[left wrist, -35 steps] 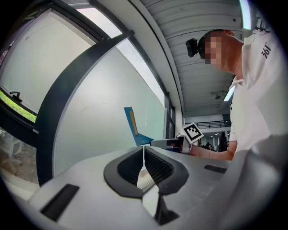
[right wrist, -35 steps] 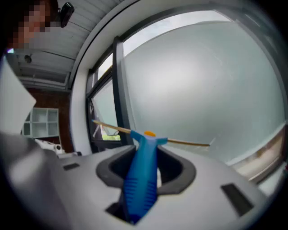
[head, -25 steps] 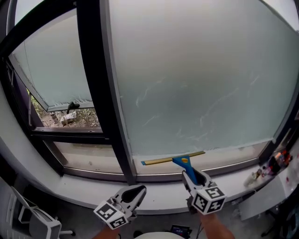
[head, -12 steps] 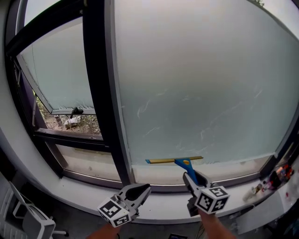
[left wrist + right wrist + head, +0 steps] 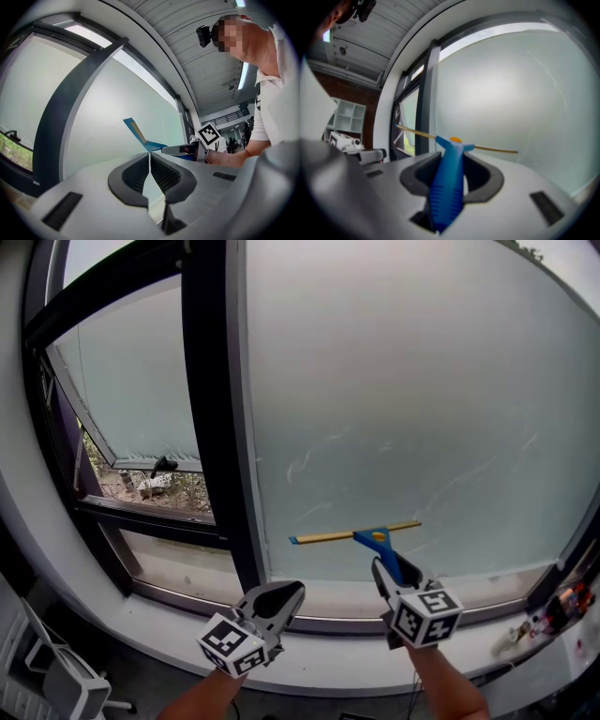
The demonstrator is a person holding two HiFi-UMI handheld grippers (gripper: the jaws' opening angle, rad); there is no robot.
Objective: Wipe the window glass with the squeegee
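Since a second earlier, the right gripper [image 5: 383, 570] had carried the squeegee [image 5: 367, 537] up the pane, from close to its bottom edge to a little higher. Its jaws were clamped on the blue handle, which ran out ahead of them to the yellow-edged blade. The blade lay across the window glass [image 5: 403, 399] with its right end slightly raised. Beside that gripper on its left, apart from it, the left gripper [image 5: 287, 592] hung with its jaws closed on nothing. Further left stood the dark window frame [image 5: 211, 409], and below both grippers ran the white sill [image 5: 169, 634].

The slim handle could probably twist in the jaws under pressure, tipping one end of the blade off the glass and leaving streaks. A sideways drift could knock the blade's left end against the frame.
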